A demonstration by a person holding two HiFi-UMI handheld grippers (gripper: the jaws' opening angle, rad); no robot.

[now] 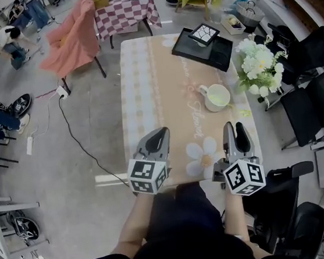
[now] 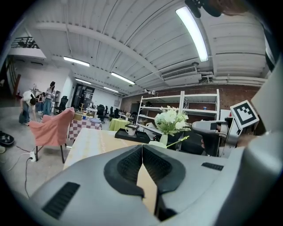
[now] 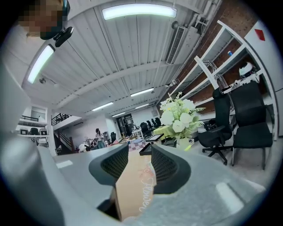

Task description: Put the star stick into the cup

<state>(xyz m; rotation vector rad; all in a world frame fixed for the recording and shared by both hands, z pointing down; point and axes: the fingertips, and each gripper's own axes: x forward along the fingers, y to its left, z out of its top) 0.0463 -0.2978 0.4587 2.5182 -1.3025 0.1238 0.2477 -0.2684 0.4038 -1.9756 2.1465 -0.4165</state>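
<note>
Star stick [image 1: 244, 112] seems to be leaning out of the cup [image 1: 217, 97], mid-right on the counter [image 1: 145, 87], so the task is prob. finishing. The 2 grippers are hovering near, w/ nothing in them: left gripper [image 1: 160, 134] fingers closed, right gripper [image 1: 234, 127] fingers apart.

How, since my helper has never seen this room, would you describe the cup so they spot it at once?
Find the table with the beige flowered cloth, and look to its right side. Nearer than the black tray and left of the white flower bouquet stands the cup: pale, round, open-topped, with a handle, the only such vessel there.
</note>
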